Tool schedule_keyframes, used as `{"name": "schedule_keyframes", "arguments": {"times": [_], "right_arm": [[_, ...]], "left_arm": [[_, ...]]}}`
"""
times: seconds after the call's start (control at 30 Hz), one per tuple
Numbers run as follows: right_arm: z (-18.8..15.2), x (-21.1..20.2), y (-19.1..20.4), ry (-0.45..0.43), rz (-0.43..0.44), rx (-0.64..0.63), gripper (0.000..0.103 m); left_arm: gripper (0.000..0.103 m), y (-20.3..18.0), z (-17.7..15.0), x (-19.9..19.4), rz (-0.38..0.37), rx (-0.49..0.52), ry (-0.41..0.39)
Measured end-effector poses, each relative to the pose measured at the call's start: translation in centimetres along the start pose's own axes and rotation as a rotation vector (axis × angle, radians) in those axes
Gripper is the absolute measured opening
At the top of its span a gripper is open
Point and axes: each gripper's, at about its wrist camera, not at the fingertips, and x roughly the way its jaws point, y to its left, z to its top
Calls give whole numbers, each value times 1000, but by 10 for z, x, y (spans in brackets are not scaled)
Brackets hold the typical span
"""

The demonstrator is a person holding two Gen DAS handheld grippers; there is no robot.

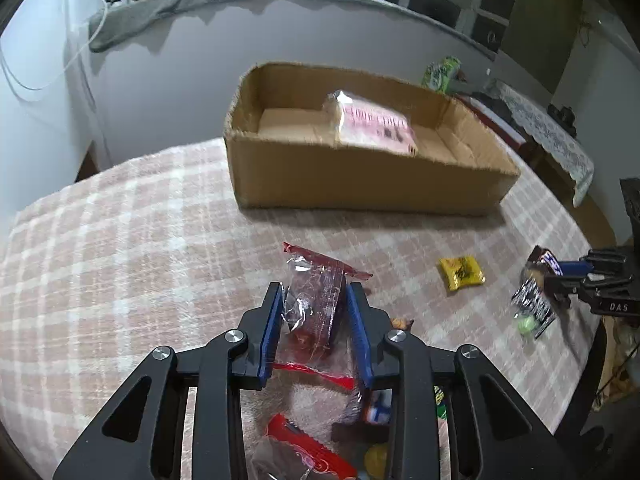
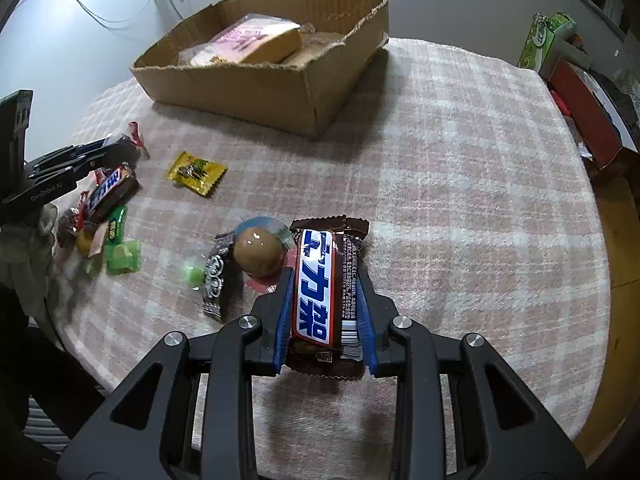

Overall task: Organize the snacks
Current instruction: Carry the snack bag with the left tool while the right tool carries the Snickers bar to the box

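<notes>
Left wrist view showed the table under a pink checked cloth, with an open cardboard box standing at its far side. Inside the box lay a pink-labelled packet, so sorting had apparently begun. Loose snacks were spread over the near part of the cloth: a yellow sachet lay alone between the two hands, well apart from the box.

Right wrist view showed the right gripper with its blue fingers clamped on the long sides of a brown chocolate bar with a blue and white label, held just above the cloth. Beside it, to the left, sat a round brown sweet in clear wrap and a dark patterned wrapper.

The left gripper had its fingers pressed on a clear sweet wrapper with red ends, lifted over a small heap of more red and mixed wrappers.

Both hands seemed to be at the pick-up step, each with one snack secured. The next move would probably call for carrying both over the near wall of the box, high enough to clear its ragged edge, and letting go above bare cardboard beside the packet.
</notes>
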Motion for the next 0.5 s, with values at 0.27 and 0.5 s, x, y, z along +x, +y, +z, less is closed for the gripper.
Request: {"name": "schedule_keyframes", "arguments": {"times": [0.27,0.5], "right_arm": [[13,-34,8,-93,4,-21,30],[47,-60,15,-211,28,-25,30]], "left_arm": [[30,-3,26,-33,-37,-24,-104],[30,-7,58,-40,-39,-40,-177]]}}
